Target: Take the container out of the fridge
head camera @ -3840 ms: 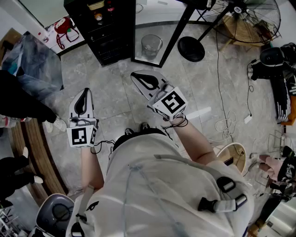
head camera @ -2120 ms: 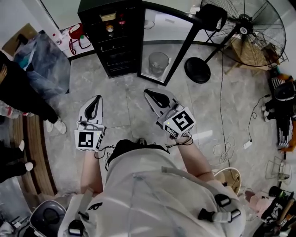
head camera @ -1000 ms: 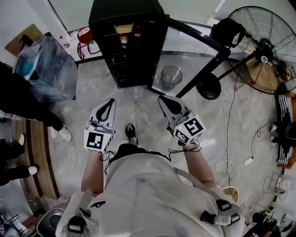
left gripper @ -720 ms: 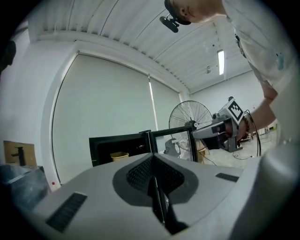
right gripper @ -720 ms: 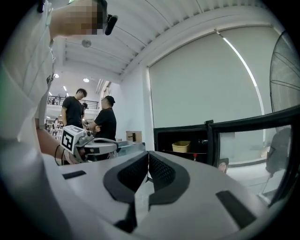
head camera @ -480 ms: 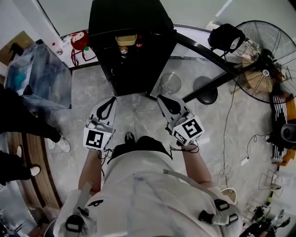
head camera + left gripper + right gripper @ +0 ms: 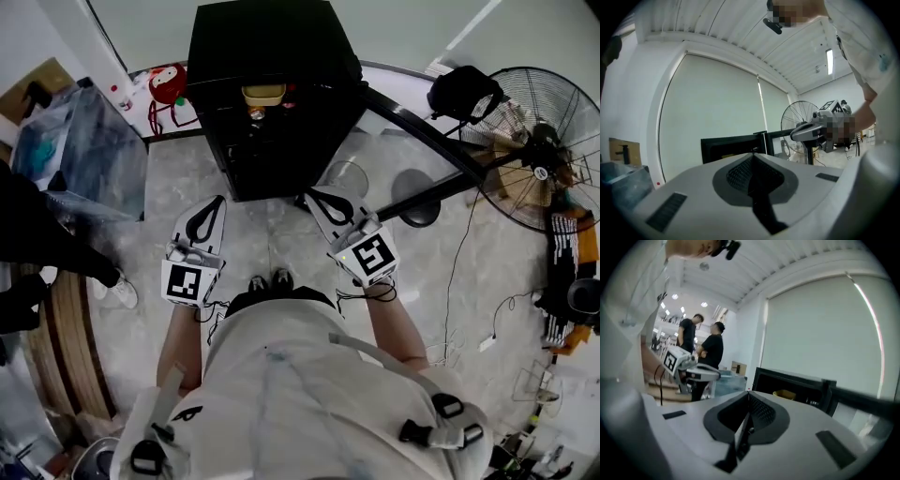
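A black fridge (image 7: 272, 103) stands on the floor ahead with its door (image 7: 422, 127) swung open to the right. On its top shelf sits a yellow container (image 7: 263, 93), which shows small in the right gripper view (image 7: 783, 394). My left gripper (image 7: 214, 202) is shut and empty, in front of the fridge's lower left. To its right, my right gripper (image 7: 314, 196) is also shut and empty, near the fridge's lower right corner. Both are well short of the shelves. The left gripper view shows the fridge (image 7: 733, 145) beyond the shut tips (image 7: 752, 157).
A large standing fan (image 7: 534, 150) is at the right, its base (image 7: 417, 211) behind the open door. A clear bin (image 7: 347, 176) stands by the door. Plastic-wrapped goods (image 7: 80, 141) and a person in black (image 7: 37, 234) are at the left. Cables (image 7: 473, 281) trail on the floor.
The person has walked forward, so the fridge is now much closer to both grippers. Both grippers stayed shut and empty, held side by side.
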`<state>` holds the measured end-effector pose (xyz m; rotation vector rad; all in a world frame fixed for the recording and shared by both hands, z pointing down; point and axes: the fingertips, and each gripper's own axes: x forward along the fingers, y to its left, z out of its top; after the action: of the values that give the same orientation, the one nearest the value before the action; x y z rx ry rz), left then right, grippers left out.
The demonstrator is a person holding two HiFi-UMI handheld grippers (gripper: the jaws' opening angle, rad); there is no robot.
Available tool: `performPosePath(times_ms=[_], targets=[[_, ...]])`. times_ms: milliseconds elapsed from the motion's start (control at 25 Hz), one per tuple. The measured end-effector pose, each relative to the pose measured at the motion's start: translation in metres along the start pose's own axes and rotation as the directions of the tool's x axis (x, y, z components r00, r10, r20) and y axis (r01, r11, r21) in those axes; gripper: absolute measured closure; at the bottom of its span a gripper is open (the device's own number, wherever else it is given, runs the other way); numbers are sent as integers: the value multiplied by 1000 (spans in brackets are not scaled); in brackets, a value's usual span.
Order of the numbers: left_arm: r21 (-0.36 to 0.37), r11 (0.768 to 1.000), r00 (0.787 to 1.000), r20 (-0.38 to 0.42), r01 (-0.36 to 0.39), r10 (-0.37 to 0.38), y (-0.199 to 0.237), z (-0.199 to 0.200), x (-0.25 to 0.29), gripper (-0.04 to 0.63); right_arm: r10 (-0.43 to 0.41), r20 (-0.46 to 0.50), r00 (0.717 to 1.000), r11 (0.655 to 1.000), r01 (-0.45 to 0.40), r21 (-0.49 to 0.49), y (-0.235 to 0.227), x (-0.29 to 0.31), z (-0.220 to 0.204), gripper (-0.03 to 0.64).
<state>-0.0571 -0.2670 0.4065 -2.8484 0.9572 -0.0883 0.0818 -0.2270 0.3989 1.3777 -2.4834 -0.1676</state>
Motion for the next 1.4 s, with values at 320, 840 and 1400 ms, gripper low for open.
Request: performPosePath(times_ms=[320, 840, 1400], targets=[[-6, 1000, 1000, -6, -22, 22, 9, 0, 5, 589, -201, -188, 961, 590, -34, -807, -2, 20, -6, 601], [-28, 999, 998, -38, -43, 42, 13, -12, 10, 589, -199, -336, 920, 718, -96, -690, -32, 35, -48, 344], [-34, 982, 979, -89, -184, 181, 44, -33, -32, 589, -200, -474, 857, 742, -183, -645, -105, 191, -71, 344]])
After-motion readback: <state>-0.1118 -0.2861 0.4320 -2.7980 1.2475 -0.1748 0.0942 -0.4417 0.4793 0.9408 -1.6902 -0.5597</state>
